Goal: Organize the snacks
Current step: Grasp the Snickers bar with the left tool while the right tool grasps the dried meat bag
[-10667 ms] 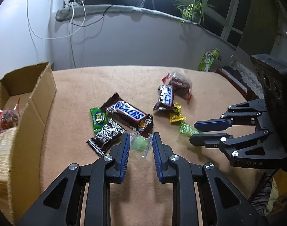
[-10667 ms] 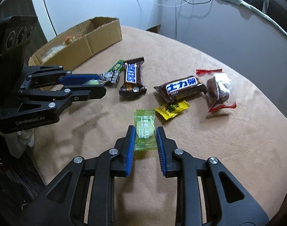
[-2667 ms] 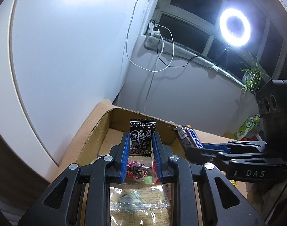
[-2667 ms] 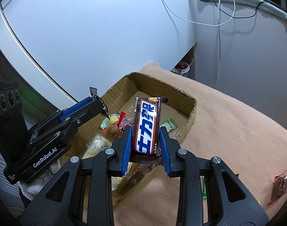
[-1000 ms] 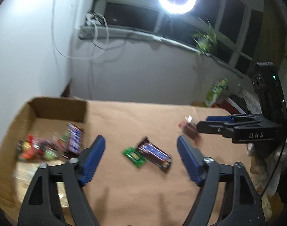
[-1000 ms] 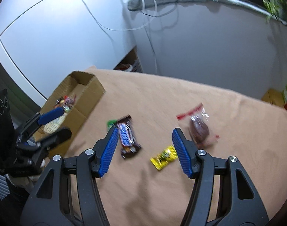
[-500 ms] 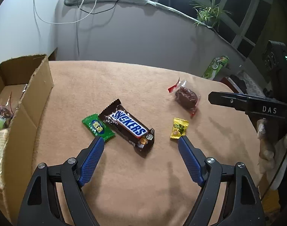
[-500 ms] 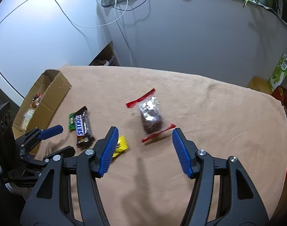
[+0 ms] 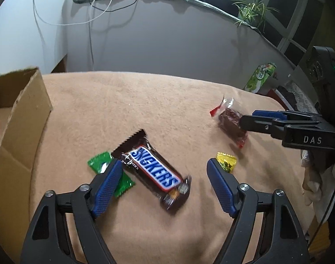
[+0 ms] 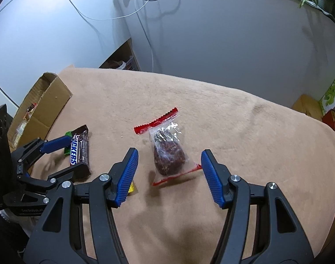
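Observation:
A Snickers bar (image 9: 153, 170) lies on the tan cloth between the wide-open jaws of my left gripper (image 9: 164, 172); it also shows in the right wrist view (image 10: 79, 151). A green candy (image 9: 101, 165) lies beside it, partly under my left finger. A yellow candy (image 9: 226, 161) lies by my right finger. A clear red-edged bag with a dark snack (image 10: 168, 151) lies between the open jaws of my right gripper (image 10: 168, 166); it also shows in the left wrist view (image 9: 231, 122). Both grippers are empty.
A cardboard box (image 9: 20, 118) with snacks inside stands at the table's left edge, also in the right wrist view (image 10: 46, 105). A green carton (image 9: 260, 77) stands beyond the far right edge. A wall rises behind the table.
Both grippers have dropped closer to the table. The Snickers bar now sits between my left jaws and the dark snack bag between my right jaws. Both stay open.

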The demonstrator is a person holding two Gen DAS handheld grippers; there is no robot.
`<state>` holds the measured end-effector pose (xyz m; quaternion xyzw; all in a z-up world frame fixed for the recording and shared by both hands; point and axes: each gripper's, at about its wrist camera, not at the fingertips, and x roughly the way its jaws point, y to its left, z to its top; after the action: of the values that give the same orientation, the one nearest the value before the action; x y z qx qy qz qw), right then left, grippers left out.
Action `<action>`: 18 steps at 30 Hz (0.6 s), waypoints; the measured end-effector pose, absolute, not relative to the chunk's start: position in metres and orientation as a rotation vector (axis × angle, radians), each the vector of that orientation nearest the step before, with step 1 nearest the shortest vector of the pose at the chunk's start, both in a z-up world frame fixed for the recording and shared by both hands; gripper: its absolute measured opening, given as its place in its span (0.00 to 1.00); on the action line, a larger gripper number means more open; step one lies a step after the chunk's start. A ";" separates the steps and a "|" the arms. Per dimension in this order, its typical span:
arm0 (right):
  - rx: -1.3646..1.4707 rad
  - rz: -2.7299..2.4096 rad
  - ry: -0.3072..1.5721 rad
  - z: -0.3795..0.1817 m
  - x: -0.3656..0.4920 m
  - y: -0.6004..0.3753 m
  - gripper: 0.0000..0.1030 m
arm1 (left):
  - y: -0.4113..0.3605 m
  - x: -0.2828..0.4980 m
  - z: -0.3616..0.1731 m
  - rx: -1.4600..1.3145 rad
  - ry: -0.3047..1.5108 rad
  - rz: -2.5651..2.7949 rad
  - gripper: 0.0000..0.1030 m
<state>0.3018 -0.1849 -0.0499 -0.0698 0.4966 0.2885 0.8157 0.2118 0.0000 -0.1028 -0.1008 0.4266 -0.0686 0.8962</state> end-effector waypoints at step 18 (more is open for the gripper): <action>-0.239 0.584 1.078 -0.078 0.317 -0.160 0.38 | -0.014 0.214 -0.113 -0.083 0.889 -0.141 0.33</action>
<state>0.3174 -0.1599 -0.0782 -0.1118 0.5045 0.2734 0.8113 0.2137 -0.0140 -0.1132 -0.0401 0.4297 -0.0681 0.8995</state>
